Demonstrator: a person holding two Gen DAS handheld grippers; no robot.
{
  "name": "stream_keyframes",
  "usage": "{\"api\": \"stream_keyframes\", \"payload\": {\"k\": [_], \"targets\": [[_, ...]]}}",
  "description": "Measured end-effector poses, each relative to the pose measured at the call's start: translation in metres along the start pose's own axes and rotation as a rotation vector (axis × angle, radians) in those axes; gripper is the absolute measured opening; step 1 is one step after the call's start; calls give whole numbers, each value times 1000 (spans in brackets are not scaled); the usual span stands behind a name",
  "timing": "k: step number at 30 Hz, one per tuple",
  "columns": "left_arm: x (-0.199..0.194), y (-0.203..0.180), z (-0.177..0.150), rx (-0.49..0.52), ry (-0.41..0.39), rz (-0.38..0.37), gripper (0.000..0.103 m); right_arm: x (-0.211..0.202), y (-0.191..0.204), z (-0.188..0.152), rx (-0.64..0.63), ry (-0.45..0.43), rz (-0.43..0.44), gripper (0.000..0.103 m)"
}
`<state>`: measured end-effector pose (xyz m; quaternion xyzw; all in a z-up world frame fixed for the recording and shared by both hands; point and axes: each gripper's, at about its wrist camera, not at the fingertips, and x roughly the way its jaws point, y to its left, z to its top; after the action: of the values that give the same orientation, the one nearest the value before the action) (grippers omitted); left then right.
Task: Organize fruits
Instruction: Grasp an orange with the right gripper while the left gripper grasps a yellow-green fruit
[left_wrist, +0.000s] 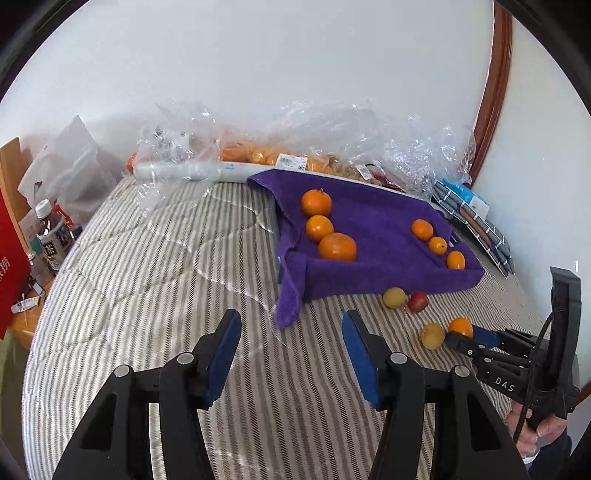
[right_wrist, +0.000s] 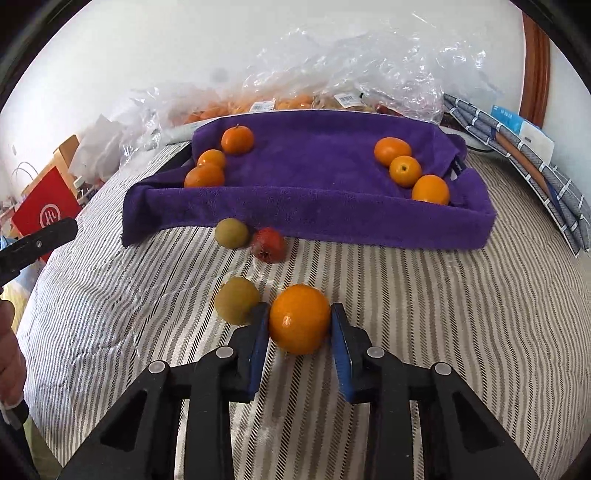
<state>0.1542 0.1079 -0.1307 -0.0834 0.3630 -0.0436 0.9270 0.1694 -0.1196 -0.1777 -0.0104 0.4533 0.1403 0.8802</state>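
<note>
Step in hand: pick-up of a loose orange (right_wrist: 299, 319), low centre of the right wrist view. Right gripper (right_wrist: 300, 325) has its jaws closed onto it, both blue pads against its sides; it looks to be sitting on the striped bed cover (right_wrist: 443, 332), though contact underneath is hard to read through the fisheye.

Left gripper (left_wrist: 290, 349), bottom centre of its own view, jaws partly open, nothing between them, hanging over bare bed cover.

Just left of the gripped orange, touching the left jaw: a yellow-green fruit (right_wrist: 236, 300). Further up, a second yellow-green fruit (right_wrist: 231, 232) and a red fruit (right_wrist: 269, 244), side by side near the front edge of the purple towel tray (right_wrist: 306, 218).

Inside the tray: three oranges in a row at upper left (right_wrist: 237, 139), three more at upper right (right_wrist: 405, 170). Plastic bags (right_wrist: 351, 62) with more fruit behind, along the wall.

Next move likely: lift clear without knocking the neighbour, carry up-frame over the tray's front wall, set down by one orange row. Three loose fruits remain after that.
</note>
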Motion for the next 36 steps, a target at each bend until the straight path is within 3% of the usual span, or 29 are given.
{"api": "stream_keyframes", "payload": {"k": [12, 20, 29, 31, 36], "targets": [[54, -64, -3, 19, 98, -75, 55, -32, -45, -13, 16, -68, -156, 32], [87, -88, 5, 21, 137, -77, 53, -30, -57, -16, 38, -79, -111, 32], [109, -92, 11, -12, 146, -90, 33, -24, -63, -16, 83, -53, -61, 32], [111, -94, 11, -6, 148, -102, 25, -22, -62, -16, 79, -45, -64, 32], [103, -91, 10, -12, 121, -108, 25, -21, -60, -16, 69, -37, -70, 32]]}}
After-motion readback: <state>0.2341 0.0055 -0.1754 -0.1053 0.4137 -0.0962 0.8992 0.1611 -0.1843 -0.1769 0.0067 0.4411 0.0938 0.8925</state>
